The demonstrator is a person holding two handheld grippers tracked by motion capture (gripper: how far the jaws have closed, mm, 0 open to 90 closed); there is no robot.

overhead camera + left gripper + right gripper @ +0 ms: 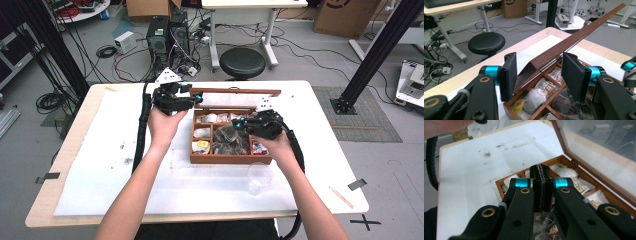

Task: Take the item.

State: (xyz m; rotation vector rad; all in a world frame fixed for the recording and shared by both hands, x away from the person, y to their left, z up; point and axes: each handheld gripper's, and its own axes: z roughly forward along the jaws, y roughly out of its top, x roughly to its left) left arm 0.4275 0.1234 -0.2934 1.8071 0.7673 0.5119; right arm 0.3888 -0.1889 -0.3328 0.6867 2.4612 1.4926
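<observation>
Two grippers work at the tea box (230,159) — left gripper (539,75) spread around the lid (574,40), right gripper (541,187) pressed together — the lid could slip and slam shut.

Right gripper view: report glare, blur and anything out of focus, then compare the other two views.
Right gripper view: room reflections wash the wooden box's glass lid; the closed black right gripper looks soft. Left gripper view: sharp, evenly lit. High view: coarse; the clear plastic cup is faint.

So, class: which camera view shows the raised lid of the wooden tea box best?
The right gripper view: the lid shows its wooden frame, clear pane and hinge edge. The left gripper view shows its edge between the open left tongs. The high view shows a thin strip.
</observation>
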